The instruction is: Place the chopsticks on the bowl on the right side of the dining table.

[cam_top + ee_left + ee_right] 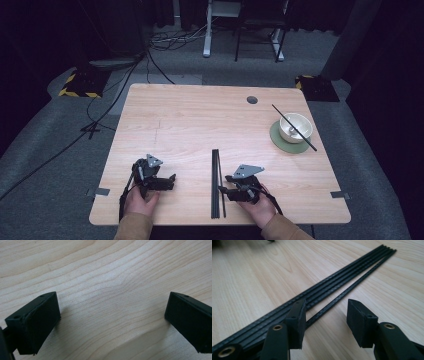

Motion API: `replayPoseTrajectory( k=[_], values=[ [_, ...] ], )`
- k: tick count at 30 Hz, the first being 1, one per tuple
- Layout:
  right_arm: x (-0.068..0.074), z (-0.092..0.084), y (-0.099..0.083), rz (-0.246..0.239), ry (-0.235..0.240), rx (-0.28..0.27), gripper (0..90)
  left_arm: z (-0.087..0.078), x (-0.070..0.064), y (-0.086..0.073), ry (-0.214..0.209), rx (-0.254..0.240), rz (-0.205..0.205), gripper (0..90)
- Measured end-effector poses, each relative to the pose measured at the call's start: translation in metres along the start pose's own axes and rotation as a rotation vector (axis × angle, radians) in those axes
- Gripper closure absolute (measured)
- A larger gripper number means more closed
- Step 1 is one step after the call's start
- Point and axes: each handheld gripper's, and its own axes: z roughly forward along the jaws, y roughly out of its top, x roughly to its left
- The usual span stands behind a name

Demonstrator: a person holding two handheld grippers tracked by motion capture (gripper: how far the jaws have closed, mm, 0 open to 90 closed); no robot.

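Note:
A bundle of several long thin black rods (215,182) lies lengthwise near the table's front edge, seen close up as rods (329,282) in the right gripper view. One separate rod (352,287) lies just beside them. My right gripper (223,190) points left at the rods. In its own view the right gripper (325,320) is open, its left jaw over the bundle's edge and the single rod on the table between the jaws, unpressed. The left gripper (171,180) rests on the table left of the rods. Its own view shows the left gripper (112,320) wide open over bare wood.
At the back right, a white bowl (295,126) stands on a green round mat (280,142), with one black rod (300,132) laid slanting across it. A cable hole (252,100) sits near the wooden table's (200,120) far edge. Chairs and cables lie on the floor beyond.

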Motion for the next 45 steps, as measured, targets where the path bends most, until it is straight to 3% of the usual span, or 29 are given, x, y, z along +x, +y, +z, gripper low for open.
replayPoseTrajectory(
  k=[10, 15, 20, 26, 34, 45],
  values=[
    [-0.019, -0.013, -0.007, 0.044, -0.081, 0.018, 53.1, 0.001, 0.0, 0.001, 0.001, -0.003, 0.004, 0.3],
    [-0.027, -0.018, -0.007, 0.066, -0.095, 0.041, 64.8, 0.001, 0.0, 0.001, 0.002, -0.002, 0.006, 0.3],
    [-0.027, -0.021, -0.008, 0.08, -0.092, 0.05, 71.0, 0.001, 0.0, 0.001, 0.001, -0.003, 0.004, 0.3],
    [-0.027, -0.023, -0.009, 0.062, -0.104, 0.057, 81.7, 0.001, 0.0, 0.001, 0.002, -0.001, 0.006, 0.3],
    [-0.032, -0.022, -0.009, 0.072, -0.162, 0.055, 84.7, 0.001, 0.0, 0.001, 0.002, -0.001, 0.006, 0.3],
    [-0.037, -0.029, -0.009, 0.105, -0.182, 0.022, 85.6, 0.001, 0.0, 0.001, 0.002, -0.001, 0.006, 0.3]
  ],
)
